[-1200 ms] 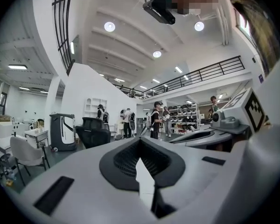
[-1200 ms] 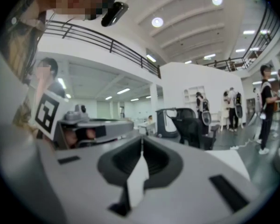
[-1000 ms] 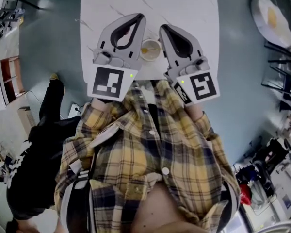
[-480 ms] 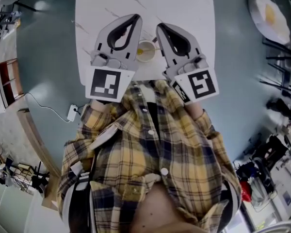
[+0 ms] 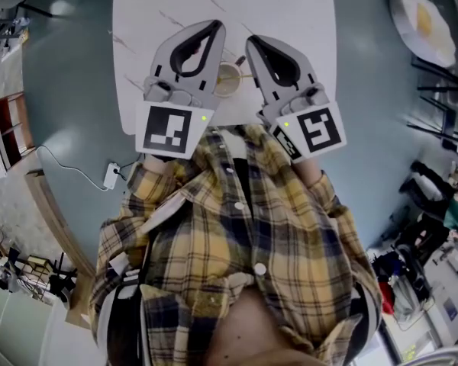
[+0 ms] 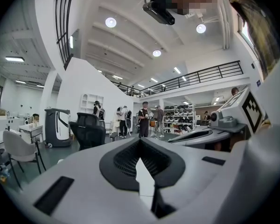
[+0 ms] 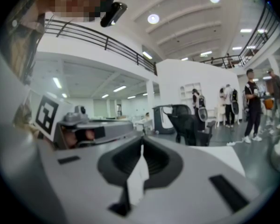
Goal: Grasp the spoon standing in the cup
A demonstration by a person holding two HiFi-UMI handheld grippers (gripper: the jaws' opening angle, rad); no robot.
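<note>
Since almost nothing has moved lately, my left gripper [image 5: 215, 26] and right gripper [image 5: 253, 42] keep their jaws fully closed on nothing, at nine and three o'clock of the small cream cup [image 5: 230, 81] on the white veined worktop [image 5: 290, 6]. Its thin spoon [image 5: 242, 75] is not yet grasped.

Open lab hall w/ mezzanine railing [image 6: 210, 73], ofc chair [image 6: 88, 130], shelving [image 6: 178, 114].
</note>
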